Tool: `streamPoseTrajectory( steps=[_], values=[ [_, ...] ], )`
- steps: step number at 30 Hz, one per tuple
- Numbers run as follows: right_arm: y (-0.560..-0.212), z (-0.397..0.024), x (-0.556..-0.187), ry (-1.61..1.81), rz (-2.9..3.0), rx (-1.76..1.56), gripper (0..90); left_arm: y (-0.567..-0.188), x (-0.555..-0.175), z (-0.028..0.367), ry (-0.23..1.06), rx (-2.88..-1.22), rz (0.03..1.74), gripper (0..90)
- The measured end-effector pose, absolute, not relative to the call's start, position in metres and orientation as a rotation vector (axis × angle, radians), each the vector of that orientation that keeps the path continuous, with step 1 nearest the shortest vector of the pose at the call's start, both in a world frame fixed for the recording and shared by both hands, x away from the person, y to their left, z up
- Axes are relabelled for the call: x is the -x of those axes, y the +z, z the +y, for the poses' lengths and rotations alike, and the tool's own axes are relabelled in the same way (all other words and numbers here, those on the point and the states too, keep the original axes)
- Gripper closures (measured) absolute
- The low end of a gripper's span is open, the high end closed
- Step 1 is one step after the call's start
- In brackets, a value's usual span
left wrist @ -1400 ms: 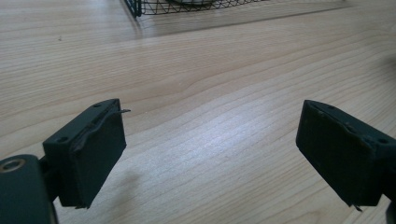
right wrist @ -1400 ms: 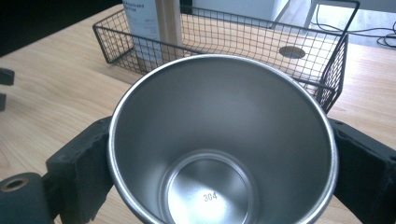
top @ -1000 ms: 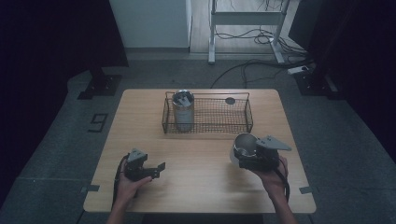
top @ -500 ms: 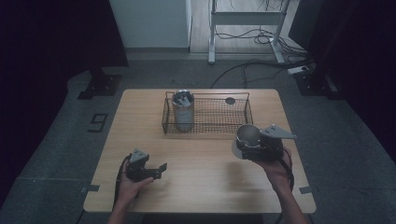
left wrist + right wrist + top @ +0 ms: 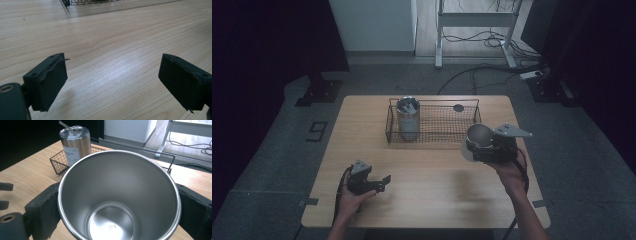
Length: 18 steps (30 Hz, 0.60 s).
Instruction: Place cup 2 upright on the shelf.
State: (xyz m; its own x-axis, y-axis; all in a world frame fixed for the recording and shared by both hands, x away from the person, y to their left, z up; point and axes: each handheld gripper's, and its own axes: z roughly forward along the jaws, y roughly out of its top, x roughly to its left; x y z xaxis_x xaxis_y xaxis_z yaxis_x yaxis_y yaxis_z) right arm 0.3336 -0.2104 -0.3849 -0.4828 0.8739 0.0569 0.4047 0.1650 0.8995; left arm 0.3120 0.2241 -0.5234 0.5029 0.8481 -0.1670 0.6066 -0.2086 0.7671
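Two tall cylindrical stainless-steel tumblers are here: one lidded tumbler (image 5: 408,118) with a straw stands in the left end of the basket, and one open, empty tumbler (image 5: 478,137) is held above the desk's right edge. There is one black wire basket (image 5: 447,131), set along the far edge of one light wooden desk (image 5: 427,195). One small round black disc (image 5: 458,107) lies at the basket's far side. Two black two-jaw grippers are in hand, the left gripper (image 5: 384,181) and the right gripper (image 5: 472,145).

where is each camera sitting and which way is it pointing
High view: above the person's side, looking forward and down at the table; both forearms, left gripper, right gripper.
Left gripper view: low over wood; its own open fingers.
Right gripper view: looks into the held steel cup.
Shared: the wire basket and lidded tumbler.
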Motion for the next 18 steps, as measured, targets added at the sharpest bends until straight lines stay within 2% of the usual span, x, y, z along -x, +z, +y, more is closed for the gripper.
streamPoseTrajectory(
  steps=[18],
  values=[
    [-0.370, -0.200, -0.352, 1.253, 1.990, -1.174, 6.2, -0.524, -0.312, 0.224, 0.370, -1.922, 1.198, 8.4]
  ],
)
